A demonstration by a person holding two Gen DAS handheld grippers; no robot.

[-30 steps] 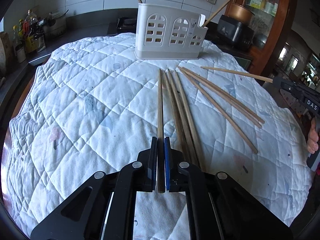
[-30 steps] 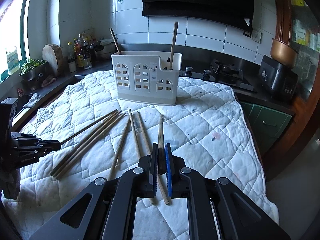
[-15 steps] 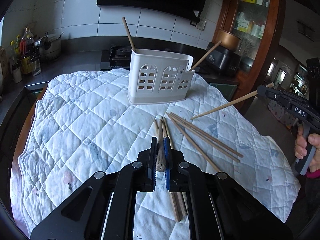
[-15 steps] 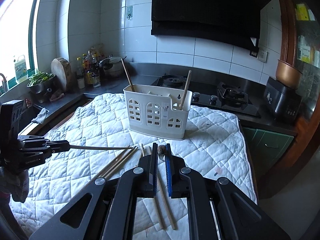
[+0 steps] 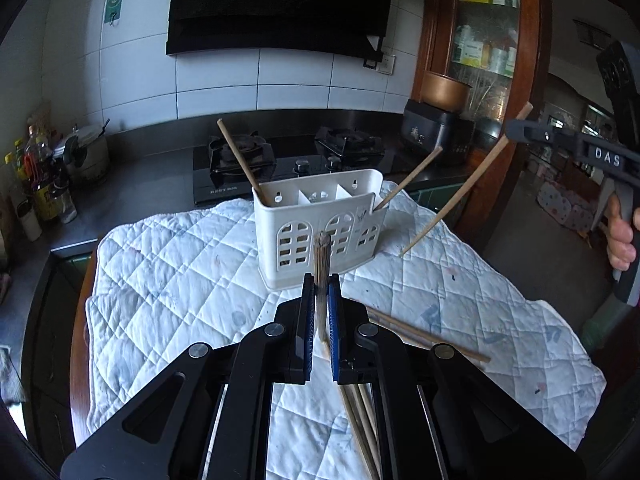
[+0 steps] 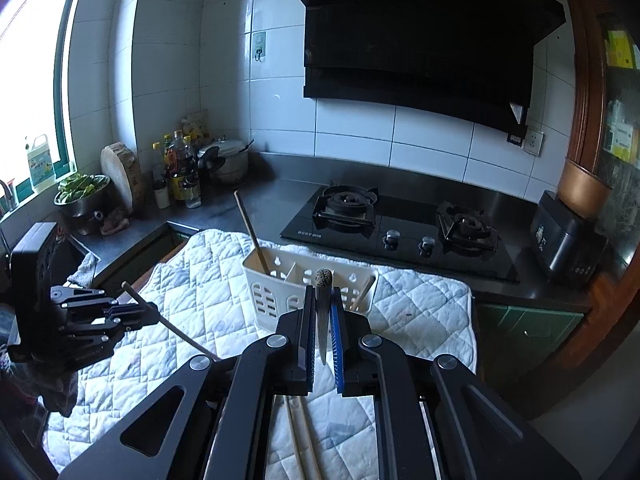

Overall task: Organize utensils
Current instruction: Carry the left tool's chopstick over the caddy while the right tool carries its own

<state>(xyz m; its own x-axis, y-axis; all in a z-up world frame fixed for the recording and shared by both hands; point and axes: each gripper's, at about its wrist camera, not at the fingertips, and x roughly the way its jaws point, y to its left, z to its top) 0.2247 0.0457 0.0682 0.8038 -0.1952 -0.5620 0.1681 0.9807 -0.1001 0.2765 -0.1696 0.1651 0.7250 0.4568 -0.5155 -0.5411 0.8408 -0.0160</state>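
Both grippers lifted above the quilted cloth [image 5: 168,264], each clamping one chopstick.

White holder [image 5: 320,228] stands near the cloth's far edge; left gripper [image 5: 321,312] and right gripper [image 6: 322,328] are closed tight on a chopstick [image 5: 322,268] and a second chopstick [image 6: 322,300]; loose chopsticks [image 5: 420,334] lie near the cloth's near edge.

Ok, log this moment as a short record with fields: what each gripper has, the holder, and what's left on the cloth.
left gripper: shut on a chopstick, lifted off the cloth
right gripper: shut on a second chopstick, also lifted
holder: white, three compartments, one chopstick leaning in each end compartment
quilted cloth: several loose chopsticks lie on it, near side
step status: both held chopsticks not yet in the holder
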